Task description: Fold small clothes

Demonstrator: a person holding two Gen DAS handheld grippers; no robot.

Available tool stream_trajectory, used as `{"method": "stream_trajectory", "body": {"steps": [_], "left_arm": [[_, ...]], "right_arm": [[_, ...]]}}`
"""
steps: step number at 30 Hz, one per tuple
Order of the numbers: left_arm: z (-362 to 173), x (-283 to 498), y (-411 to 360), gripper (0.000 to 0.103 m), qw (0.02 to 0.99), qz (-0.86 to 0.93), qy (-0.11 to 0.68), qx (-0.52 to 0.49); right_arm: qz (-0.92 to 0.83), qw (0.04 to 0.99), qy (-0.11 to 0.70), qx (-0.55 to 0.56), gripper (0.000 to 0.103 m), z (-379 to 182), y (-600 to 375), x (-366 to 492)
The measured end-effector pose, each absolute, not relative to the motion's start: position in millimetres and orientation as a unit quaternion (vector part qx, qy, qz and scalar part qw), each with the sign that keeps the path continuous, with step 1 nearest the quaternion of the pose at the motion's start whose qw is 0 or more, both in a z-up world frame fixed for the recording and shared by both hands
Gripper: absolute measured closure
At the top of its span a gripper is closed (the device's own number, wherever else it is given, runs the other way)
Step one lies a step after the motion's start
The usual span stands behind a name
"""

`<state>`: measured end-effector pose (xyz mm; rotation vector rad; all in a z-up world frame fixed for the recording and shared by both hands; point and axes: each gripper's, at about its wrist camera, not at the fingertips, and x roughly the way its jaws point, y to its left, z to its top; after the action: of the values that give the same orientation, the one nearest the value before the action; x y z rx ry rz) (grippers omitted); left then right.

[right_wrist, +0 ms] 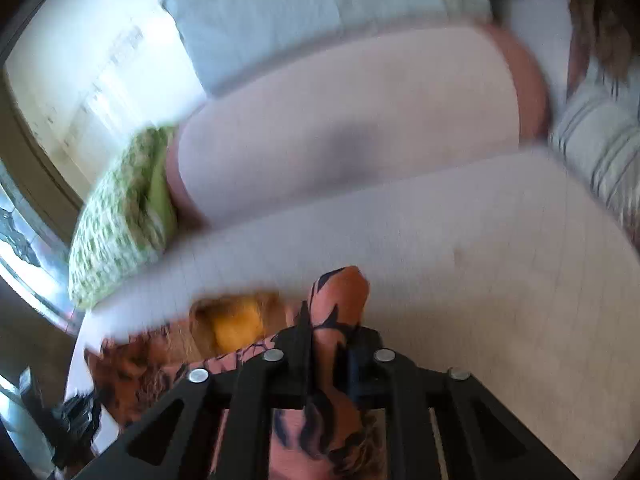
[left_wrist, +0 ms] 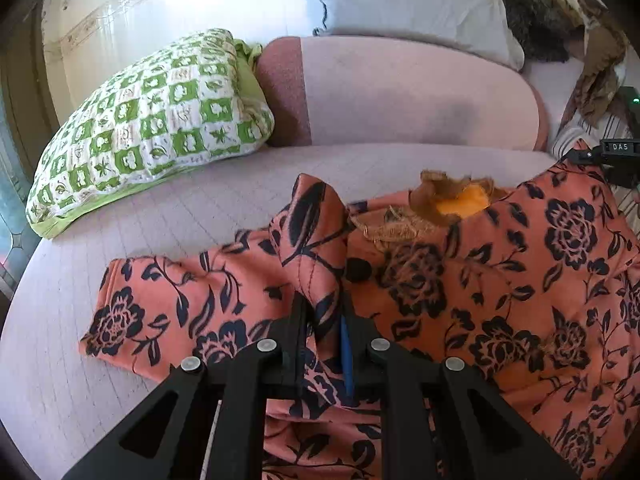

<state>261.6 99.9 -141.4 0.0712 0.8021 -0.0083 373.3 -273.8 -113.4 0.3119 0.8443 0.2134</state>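
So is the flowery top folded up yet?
Not yet. The top lies mostly spread on the bed, its sleeve sticking out; both grippers pinch bunched cloth.

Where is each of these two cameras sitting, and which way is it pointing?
Left wrist: rides on the left gripper, looking forward along its black fingers, shut on the floral garment spread on the bed.
Right wrist: rides on the right gripper, tilted and blurred, fingers shut on a fold of the garment.
Shared: both face the bed's head, showing the green checked pillow and pink bolster.
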Motion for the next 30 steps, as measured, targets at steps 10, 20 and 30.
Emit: {"method": "stream_trajectory", "body": {"steps": [10,20,30], "left_arm": [[-135,259,92,0.089,0.919,-0.013,0.391,0.044],[-122,246,77,0.088,0.919,-0.044,0.386,0.072],[-133,252,80,0.077,0.91,-0.036,0.41,0.046]], "right_arm": [[0.171,0.806,0.44,0.358,0.004,-134,-294,239],[0.039,0.798,0.477,0.366,0.016,-205,-358,220],[0.081,0.876,0.447,0.162,0.007,-137,-306,241]]}}
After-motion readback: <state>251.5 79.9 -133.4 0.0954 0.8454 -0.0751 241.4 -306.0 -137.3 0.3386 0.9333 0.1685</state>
